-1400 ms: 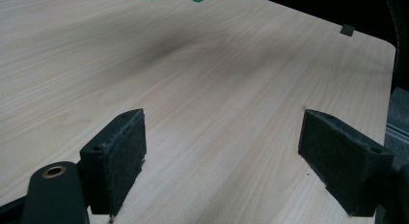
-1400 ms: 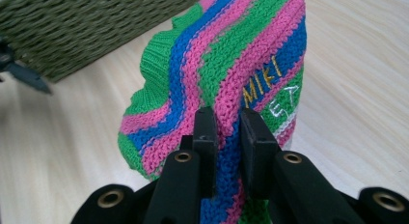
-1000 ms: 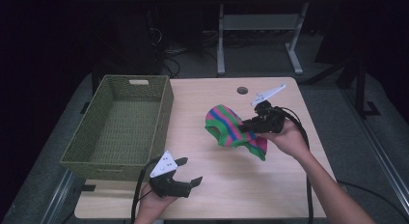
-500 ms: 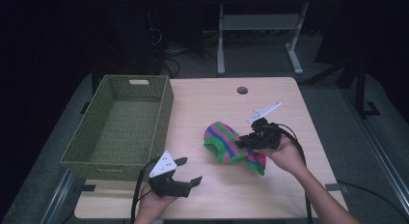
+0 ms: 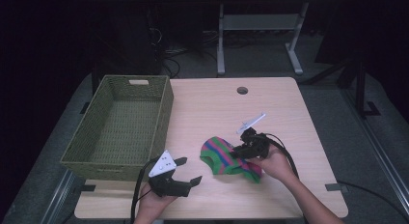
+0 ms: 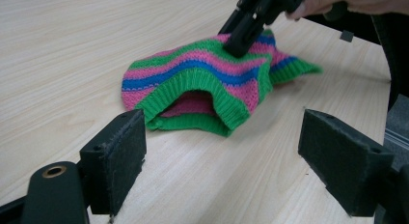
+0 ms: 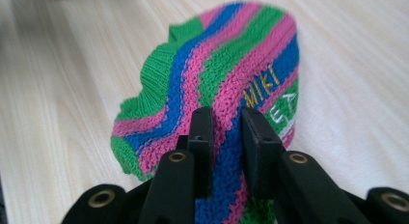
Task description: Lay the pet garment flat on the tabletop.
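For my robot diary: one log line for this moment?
right claw: shut on striped hat | left claw: open, facing hat | basket: empty

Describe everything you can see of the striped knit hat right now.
The striped knit hat is chunky ribbed yarn in green, pink and blue bands, with yellow and white stitched letters on one side. It lies slumped on the wooden table, right of the woven basket, its green-cuffed opening gaping toward the open left tool, which does not touch it. The right tool is shut on a raised fold of its knit. A green edge trails out under the right hand.
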`<state>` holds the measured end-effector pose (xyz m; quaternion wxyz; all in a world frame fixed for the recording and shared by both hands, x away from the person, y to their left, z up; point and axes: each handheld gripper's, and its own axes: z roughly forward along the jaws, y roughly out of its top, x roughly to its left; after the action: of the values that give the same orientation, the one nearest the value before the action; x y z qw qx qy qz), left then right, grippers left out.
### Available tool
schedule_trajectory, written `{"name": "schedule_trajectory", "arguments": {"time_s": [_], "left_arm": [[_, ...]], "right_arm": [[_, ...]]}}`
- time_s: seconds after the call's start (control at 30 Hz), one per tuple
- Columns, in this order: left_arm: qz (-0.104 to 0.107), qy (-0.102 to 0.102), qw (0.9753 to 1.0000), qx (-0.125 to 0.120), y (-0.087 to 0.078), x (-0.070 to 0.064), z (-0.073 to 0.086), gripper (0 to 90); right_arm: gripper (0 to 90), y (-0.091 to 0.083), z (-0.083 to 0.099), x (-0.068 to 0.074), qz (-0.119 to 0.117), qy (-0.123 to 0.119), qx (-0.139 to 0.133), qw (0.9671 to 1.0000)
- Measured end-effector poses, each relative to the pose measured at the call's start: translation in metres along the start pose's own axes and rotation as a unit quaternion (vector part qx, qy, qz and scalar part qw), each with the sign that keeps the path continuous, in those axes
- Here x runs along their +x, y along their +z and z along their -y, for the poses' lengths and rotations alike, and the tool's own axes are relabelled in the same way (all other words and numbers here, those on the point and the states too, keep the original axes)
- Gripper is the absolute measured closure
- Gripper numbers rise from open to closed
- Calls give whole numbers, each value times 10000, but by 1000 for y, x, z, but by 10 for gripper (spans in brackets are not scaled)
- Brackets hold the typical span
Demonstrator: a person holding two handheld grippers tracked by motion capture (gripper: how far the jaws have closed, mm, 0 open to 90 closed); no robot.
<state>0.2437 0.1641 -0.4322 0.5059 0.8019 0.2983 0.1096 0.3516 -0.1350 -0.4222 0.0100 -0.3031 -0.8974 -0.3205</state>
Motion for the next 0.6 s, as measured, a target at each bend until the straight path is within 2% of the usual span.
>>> {"name": "schedule_trajectory", "arguments": {"time_s": [0.23, 0.37, 0.47, 0.6], "left_arm": [[0, 53, 10000, 4, 1, 0, 0, 168], [3, 50, 10000, 1, 0, 0, 0, 168], [6, 38, 10000, 8, 0, 0, 0, 168], [4, 36, 10000, 14, 1, 0, 0, 168]], "right_arm": [[649, 14, 7, 3, -5, 37, 187, 9998], [583, 21, 10, 4, 20, -49, 402, 9992], [538, 17, 9, 5, -83, -111, 310, 9994], [490, 6, 3, 12, -87, -272, 207, 9994]]}}
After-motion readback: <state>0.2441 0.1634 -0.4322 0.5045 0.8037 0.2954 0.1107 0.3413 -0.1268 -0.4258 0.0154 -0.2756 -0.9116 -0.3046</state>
